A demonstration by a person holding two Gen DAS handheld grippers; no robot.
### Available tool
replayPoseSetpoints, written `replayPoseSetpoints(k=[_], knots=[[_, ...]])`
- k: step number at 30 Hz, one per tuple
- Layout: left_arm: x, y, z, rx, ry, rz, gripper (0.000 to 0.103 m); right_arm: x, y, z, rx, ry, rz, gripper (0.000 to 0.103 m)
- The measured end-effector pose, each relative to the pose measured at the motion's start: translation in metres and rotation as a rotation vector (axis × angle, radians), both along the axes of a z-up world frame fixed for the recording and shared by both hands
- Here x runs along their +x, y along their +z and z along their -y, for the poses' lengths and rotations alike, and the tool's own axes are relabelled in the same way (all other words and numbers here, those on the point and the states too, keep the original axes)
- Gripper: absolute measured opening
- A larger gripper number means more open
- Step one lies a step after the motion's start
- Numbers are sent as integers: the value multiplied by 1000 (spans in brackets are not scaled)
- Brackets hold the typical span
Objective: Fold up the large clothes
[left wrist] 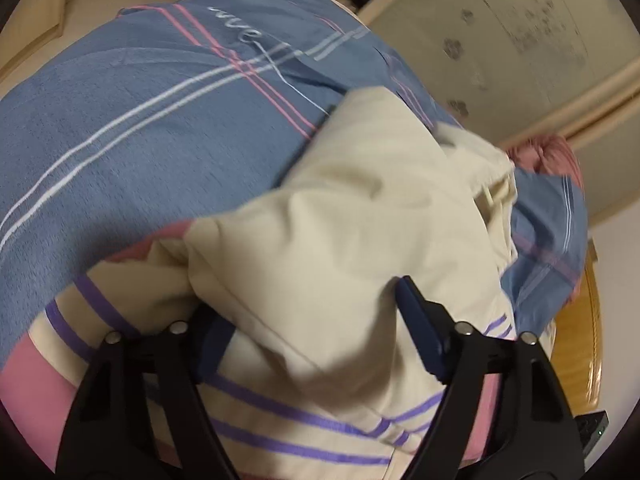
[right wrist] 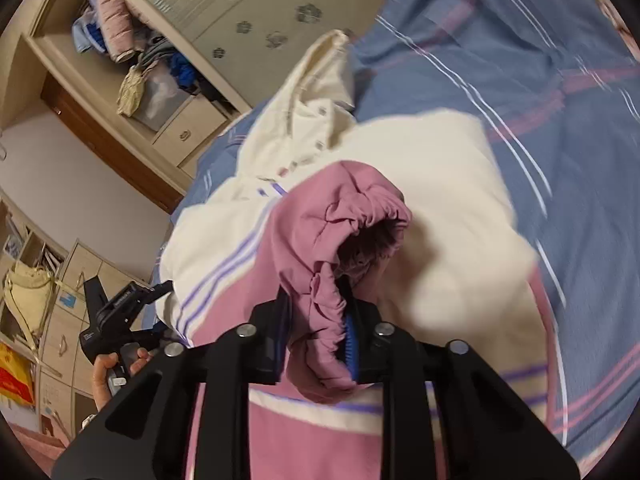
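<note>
Fingers of the right gripper pinched nearly together on the gathered pink cuff of the jacket, elastic opening bunched just past the tips. Blue pad showing against the fabric on the right finger.

Fingers of the left gripper spread wide, cream cloth of the jacket bulging between them and lying against the left finger; whether anything is actually gripped cannot be told. In the right wrist view, seen at the near left edge as left gripper, carried in a hand, its tips at the jacket's left side.

Jacket cream with purple stripes and pink panels, spread over a blue bedspread crossed by pink and white lines. Collar with snaps at the far side, toward the wardrobe. Cream body in the middle, pink hem near. Open wardrobe shelf at far left stuffed with clothes. Frosted sliding door with flower marks at far right in the left wrist view.
</note>
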State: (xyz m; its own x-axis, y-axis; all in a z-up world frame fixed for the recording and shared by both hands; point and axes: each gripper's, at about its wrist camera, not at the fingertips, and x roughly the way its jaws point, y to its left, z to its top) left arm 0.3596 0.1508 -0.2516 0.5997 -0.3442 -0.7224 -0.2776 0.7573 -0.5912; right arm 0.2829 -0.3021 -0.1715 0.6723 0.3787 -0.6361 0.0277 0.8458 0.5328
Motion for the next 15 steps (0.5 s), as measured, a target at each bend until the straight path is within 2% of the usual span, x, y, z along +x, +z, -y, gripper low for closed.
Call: replayPoseSetpoints(k=[1, 3, 5, 6, 7, 8, 9, 10, 11, 12, 13, 14, 15], knots=[[3, 1, -6, 9, 30, 7, 67, 8, 7, -6, -18, 10, 19, 20], [8, 0, -20, 8, 78, 18, 51, 26, 22, -20, -29, 43, 67, 19], [6, -4, -35, -8, 125, 27, 42, 37, 38, -32, -15, 105, 165, 19], [4, -7, -42, -39, 142, 36, 41, 37, 45, -33, -36, 116, 222, 19], [2, -10, -45, -60, 146, 44, 40, 36, 53, -36, -105, 109, 290, 19], [-1, -9, -45, -55, 140, 51, 40, 39, 56, -36, -190, 77, 313, 19], [-3, -4, -40, -18, 126, 58, 40, 46, 50, -29, -198, 47, 265, 21], [-6, 3, -36, 19, 117, 64, 42, 56, 39, -18, -179, 11, 175, 37], [-10, 11, -31, 55, 114, 71, 52, 63, 28, -8, -167, -22, 93, 62], [-17, 21, -24, 89, 114, 84, 65, 68, 15, 7, -160, -62, 13, 71], [-25, 33, -18, 117, 118, 111, 71, 65, 6, 21, -169, -115, -21, 75], [-33, 43, -15, 143, 127, 140, 79, 56, 2, 32, -200, -173, -17, 75], [-46, 57, -11, 184, 131, 190, 79, 46, 3, 38, -222, -209, -1, 75]])
